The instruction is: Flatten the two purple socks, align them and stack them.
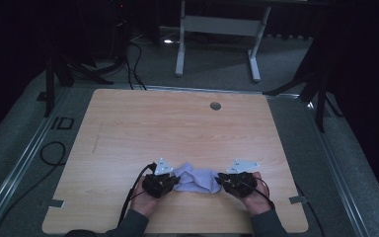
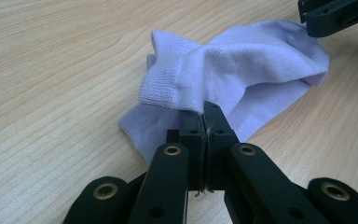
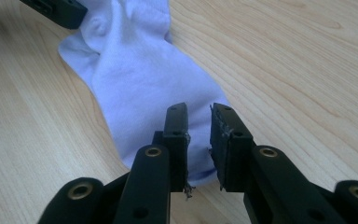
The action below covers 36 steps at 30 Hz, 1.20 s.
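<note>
Left gripper [image 2: 204, 112] jaws pinched tight on the ribbed cuff of a pale lilac sock [image 2: 242, 70]. Right gripper [image 3: 198, 116] jaws narrowly parted, straddling the sock's other end. Sock lies crumpled between both, near the wooden table's [image 1: 177, 118] front edge.

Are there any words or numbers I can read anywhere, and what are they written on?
"ID": big dark letters on the grey floor just left of the table, seen in the high view.
Nothing is written on the pale sock, the left gripper or the right gripper.
</note>
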Each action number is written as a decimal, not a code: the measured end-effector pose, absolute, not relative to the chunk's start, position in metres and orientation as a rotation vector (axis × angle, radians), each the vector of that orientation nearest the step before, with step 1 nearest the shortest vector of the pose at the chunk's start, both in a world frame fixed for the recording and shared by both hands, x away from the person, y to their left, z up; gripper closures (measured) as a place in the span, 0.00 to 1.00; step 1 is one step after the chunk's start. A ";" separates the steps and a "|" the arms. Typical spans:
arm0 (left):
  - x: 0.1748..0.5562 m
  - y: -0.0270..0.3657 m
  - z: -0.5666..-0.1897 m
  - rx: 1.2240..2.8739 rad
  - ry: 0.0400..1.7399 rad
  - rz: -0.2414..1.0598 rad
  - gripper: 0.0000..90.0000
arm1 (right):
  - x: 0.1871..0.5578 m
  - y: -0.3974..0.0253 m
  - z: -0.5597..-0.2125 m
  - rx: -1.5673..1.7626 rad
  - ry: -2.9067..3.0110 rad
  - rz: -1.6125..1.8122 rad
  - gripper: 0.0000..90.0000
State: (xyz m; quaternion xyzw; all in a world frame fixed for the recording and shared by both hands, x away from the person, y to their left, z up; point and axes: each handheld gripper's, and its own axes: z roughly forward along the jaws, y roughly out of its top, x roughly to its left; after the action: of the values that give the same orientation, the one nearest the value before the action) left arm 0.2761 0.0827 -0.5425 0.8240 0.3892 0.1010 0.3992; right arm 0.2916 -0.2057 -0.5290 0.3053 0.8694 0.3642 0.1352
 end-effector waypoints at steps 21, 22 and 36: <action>0.275 0.087 -0.540 2.074 0.988 0.232 0.98 | 0.300 -0.217 -0.551 1.050 2.579 1.017 0.89; 0.275 0.088 -0.540 2.068 0.990 0.215 0.98 | 0.301 -0.217 -0.552 1.064 2.577 1.020 0.90; 0.272 0.103 -0.540 2.097 1.046 0.140 0.98 | 0.301 -0.217 -0.552 1.108 2.567 1.020 0.91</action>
State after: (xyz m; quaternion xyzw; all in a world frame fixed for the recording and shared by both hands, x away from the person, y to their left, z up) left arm 0.2717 0.1032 -0.5396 0.8237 0.4111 0.0550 0.3868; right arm 0.3014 -0.2166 -0.5520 0.3711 0.8595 0.3416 0.0828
